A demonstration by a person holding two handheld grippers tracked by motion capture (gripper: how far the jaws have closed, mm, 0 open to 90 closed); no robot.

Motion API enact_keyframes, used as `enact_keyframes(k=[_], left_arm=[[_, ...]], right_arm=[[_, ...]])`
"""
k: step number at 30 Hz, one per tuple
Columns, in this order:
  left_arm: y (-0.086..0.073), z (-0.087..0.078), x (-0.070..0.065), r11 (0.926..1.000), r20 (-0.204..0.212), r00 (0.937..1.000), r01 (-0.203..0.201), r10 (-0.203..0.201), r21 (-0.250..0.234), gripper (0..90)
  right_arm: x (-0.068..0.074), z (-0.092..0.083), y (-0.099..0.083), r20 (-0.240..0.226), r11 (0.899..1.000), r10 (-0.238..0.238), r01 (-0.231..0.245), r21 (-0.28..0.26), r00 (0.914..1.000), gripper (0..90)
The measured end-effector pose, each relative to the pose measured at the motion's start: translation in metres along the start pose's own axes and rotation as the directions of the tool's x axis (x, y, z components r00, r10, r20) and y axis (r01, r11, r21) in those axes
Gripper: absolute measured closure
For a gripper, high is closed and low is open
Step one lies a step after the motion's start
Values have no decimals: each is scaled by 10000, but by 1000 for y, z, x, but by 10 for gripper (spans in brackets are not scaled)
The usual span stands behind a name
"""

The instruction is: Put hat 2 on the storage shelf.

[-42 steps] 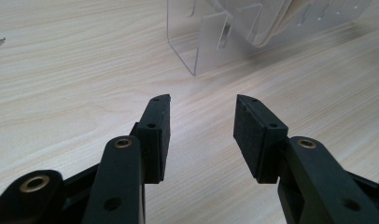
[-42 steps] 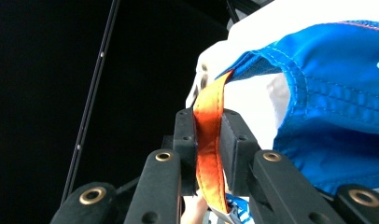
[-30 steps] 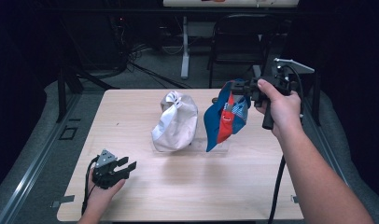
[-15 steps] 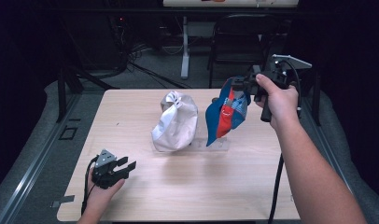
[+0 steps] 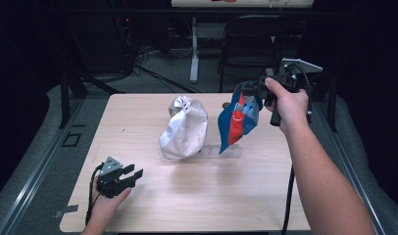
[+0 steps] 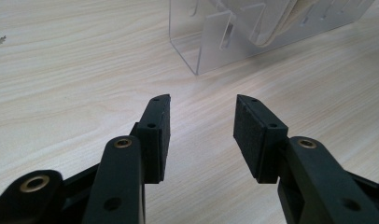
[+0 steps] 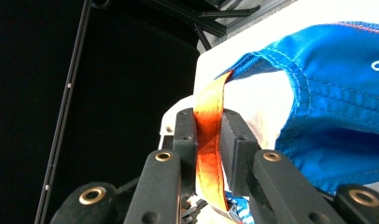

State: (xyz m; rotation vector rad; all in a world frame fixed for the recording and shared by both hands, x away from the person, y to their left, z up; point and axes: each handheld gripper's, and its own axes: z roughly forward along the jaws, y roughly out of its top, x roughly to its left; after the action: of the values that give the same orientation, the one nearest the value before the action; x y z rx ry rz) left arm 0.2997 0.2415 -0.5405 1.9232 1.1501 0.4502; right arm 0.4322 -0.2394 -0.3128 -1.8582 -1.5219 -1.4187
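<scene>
Now: right hand-held gripper (image 5: 250,89) clenched on orange strap (image 7: 207,140) of blue cap (image 5: 237,120), lifted | left hand-held gripper (image 5: 131,176) released, resting on worktop (image 5: 265,196)

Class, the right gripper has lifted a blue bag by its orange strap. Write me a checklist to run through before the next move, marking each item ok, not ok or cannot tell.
1. Right gripper shut on the orange strap: ok.
2. Blue bag hangs free above the table: ok.
3. Blue bag apart from the white bag: ok; a gap shows in the high view.
4. White bag rests in the clear acrylic stand: ok.
5. Left gripper open, nothing between its pads, near the table's front edge: ok.
6. Strap stitching holding under the load: cannot tell.
</scene>
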Motion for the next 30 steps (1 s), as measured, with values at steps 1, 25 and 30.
enact_keyframes(k=[1, 25, 30], left_arm=[[0, 0, 0, 10000, 22, 10000, -11, 11, -1, 567], [1, 2, 0, 9999, 57, 9999, -104, 103, 57, 566], [1, 2, 0, 9999, 49, 9999, -101, 100, 83, 566]], right_arm=[[0, 2, 0, -47, 10000, 49, -49, -2, 10000, 777], [-30, 28, -12, 308, 9990, 238, -249, 361, 9992, 774], [-30, 23, -14, 466, 9992, 62, -81, 404, 9989, 772]])
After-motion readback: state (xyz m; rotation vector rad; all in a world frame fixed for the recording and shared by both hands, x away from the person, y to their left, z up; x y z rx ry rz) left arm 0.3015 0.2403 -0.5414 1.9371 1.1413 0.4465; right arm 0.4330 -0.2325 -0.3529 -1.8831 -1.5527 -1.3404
